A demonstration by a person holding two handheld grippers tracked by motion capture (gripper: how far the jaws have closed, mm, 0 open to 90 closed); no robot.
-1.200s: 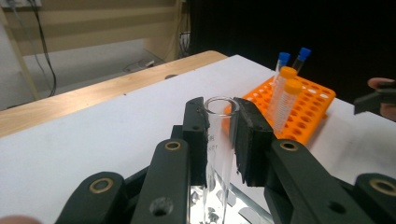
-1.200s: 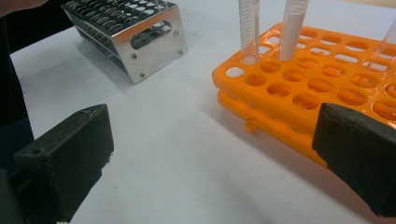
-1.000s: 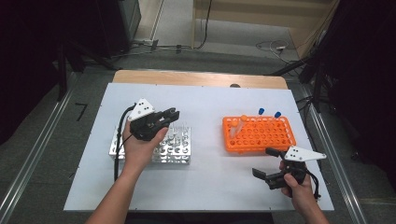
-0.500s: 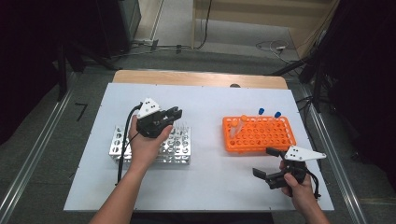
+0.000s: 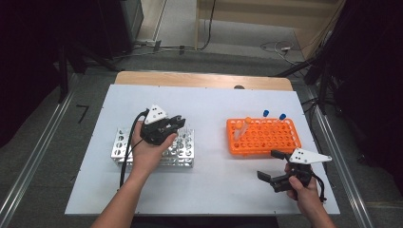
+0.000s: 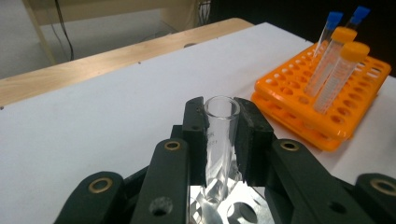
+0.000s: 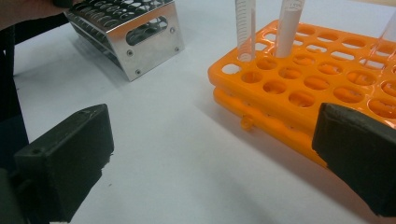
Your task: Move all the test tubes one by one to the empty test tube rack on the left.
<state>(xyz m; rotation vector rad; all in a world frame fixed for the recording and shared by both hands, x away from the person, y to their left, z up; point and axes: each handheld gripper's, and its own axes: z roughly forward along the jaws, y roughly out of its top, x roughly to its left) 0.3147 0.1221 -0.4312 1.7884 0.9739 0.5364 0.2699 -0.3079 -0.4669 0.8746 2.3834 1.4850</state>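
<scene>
A clear glass tube [image 6: 219, 140], open at the top, stands clamped between the pads of the left gripper [image 5: 177, 124] above the metal rack [image 5: 121, 147] toward the worktop's left edge. The orange rack [image 5: 266, 137], bearing capped tubes [image 6: 340, 74], sits toward the right edge. Near the front right corner, the right gripper [image 5: 273, 166] has its jaws wide apart, holding nothing.

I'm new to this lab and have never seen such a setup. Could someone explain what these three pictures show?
A person works at a white table with a hand-held gripper in each hand. One picture looks down from above; the other two come from cameras riding on the grippers. The left hand-held gripper is shut on a clear glass tube above the metal rack. The right hand-held gripper is open and holds nothing, near the orange rack, where capped tubes stand.
</scene>
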